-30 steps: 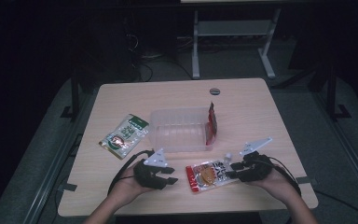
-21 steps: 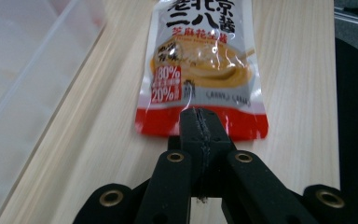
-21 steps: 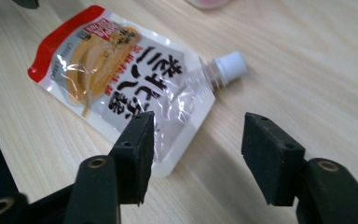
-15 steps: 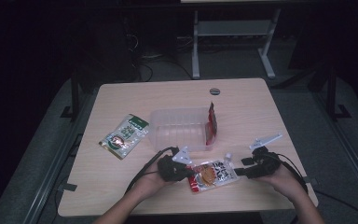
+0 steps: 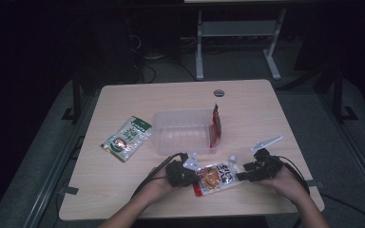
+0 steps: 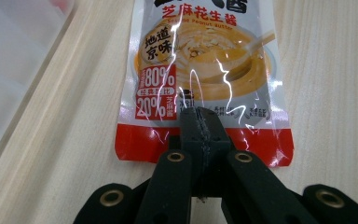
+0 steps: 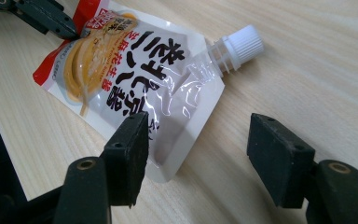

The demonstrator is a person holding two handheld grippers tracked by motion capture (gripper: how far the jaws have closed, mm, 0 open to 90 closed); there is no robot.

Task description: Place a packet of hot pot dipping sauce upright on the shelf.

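The sauce pouch [image 5: 214, 177] lies flat on the table [image 5: 247, 104] at the lower centre of the high view, betw. the two grippers and just below the clear plastic bin [image 5: 183, 130]. Left gripper [image 5: 190, 174] sits at the pouch's red bottom edge; in the left gripper view [image 6: 200, 126] its jaws are pressed together w/ the pouch's red hem pinched betw. them (clenched on the pouch). Right gripper [image 5: 242, 175] is at the pouch's other end, near the white screw cap [image 7: 242, 45]. In the right gripper view the right gripper [image 7: 200, 156] has jaws spread apart, having just been opening; one jaw overlaps the pouch's lower corner, the other stands over bare wood, and neither presses on it, so released. A green snack pack [image 5: 126, 138] lies at the left of the bin, well apart from the hands. A red packet [image 5: 216, 124] stands upright inside the bin's right end.
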